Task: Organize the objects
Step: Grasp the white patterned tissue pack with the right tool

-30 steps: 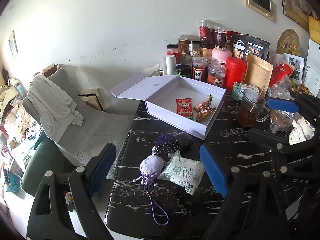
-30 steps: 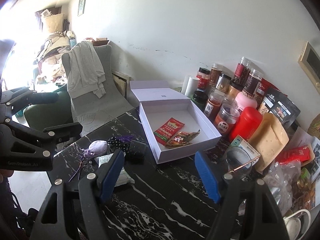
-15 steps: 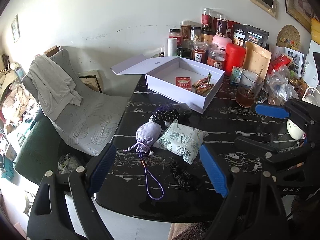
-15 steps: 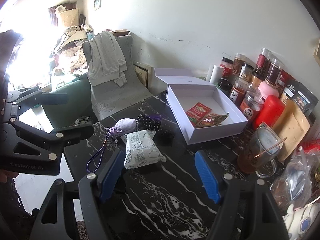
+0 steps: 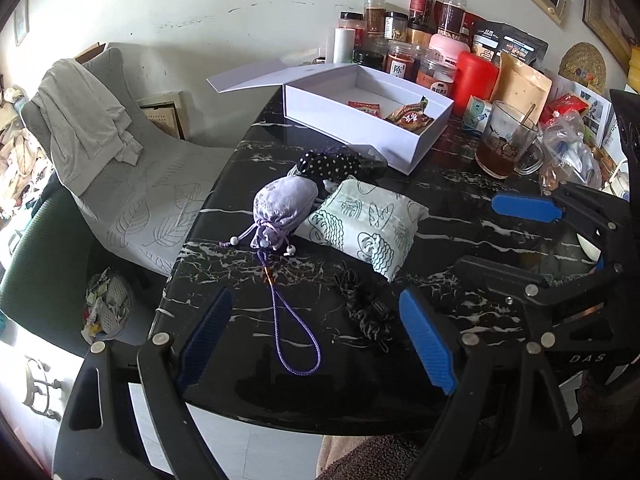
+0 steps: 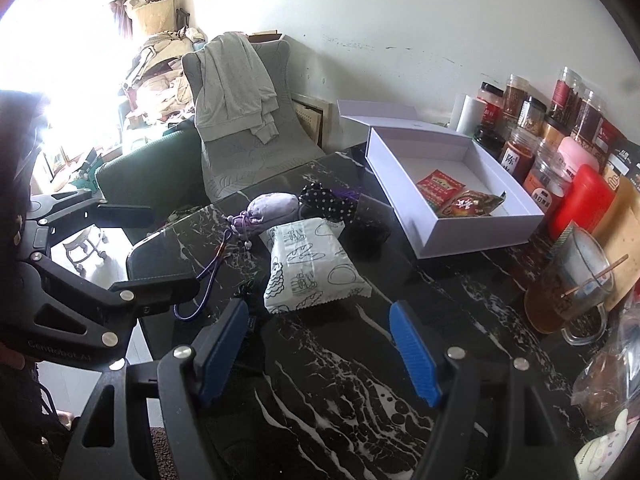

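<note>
Both my tongs hover spread wide above the black marble-patterned table (image 5: 460,216), holding nothing.
My left gripper (image 5: 320,336) reads "GenRobot.AI"; my right gripper (image 6: 320,344) reads "DAS".

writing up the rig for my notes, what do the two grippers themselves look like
Both are matte black frames with cut-out openings and silver rivets, each carrying two flat blue ribbed finger pads. The left gripper shows white "GenRobot.AI" lettering in the right wrist view; the right gripper shows "DAS" in the left wrist view. No cables or sleeves are visible.
</note>
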{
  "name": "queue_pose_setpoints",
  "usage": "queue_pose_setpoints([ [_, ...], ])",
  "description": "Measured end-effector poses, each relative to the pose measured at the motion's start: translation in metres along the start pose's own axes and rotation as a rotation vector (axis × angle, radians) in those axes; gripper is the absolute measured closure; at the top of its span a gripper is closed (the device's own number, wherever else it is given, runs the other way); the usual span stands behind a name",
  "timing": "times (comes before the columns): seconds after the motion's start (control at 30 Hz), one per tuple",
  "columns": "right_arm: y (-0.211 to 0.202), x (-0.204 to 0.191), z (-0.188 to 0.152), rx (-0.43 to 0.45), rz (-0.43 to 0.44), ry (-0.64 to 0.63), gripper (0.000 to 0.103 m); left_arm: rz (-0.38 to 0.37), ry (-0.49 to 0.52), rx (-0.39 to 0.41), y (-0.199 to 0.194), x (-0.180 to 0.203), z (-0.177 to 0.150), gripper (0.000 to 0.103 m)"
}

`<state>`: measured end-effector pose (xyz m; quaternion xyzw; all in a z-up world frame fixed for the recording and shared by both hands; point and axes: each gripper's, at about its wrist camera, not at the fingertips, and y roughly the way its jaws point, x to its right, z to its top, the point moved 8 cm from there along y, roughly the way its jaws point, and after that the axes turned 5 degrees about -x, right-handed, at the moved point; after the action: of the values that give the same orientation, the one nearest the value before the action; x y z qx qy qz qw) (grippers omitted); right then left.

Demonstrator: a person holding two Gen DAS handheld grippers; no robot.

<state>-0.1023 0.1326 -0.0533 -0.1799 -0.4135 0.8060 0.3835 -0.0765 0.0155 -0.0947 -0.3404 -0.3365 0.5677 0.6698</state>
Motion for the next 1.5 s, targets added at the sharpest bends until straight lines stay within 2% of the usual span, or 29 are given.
queue_pose_setpoints([
  [0.17,0.018,0.005,0.001,-0.024,0.017,0.008,0.029,0.003,-0.006,-0.024,0.019,-0.003,-0.005,0.018],
  [0.47,0.055,-0.001,0.017,-0.073,0.037,-0.066,0.029,0.014,-0.027,-0.052,0.042,-0.017,-0.009,0.018],
  [0.83,0.098,-0.007,0.029,-0.124,0.105,-0.096,0.027,0.019,-0.068,-0.075,0.054,-0.03,-0.012,0.018],
  [1.03,0.097,-0.003,0.018,-0.135,0.133,-0.084,0.036,0.001,-0.045,-0.06,0.05,-0.018,-0.009,0.018],
  [1.5,0.071,0.029,-0.017,-0.149,0.075,-0.011,0.036,-0.056,0.039,-0.04,0.05,0.035,-0.005,0.018],
])
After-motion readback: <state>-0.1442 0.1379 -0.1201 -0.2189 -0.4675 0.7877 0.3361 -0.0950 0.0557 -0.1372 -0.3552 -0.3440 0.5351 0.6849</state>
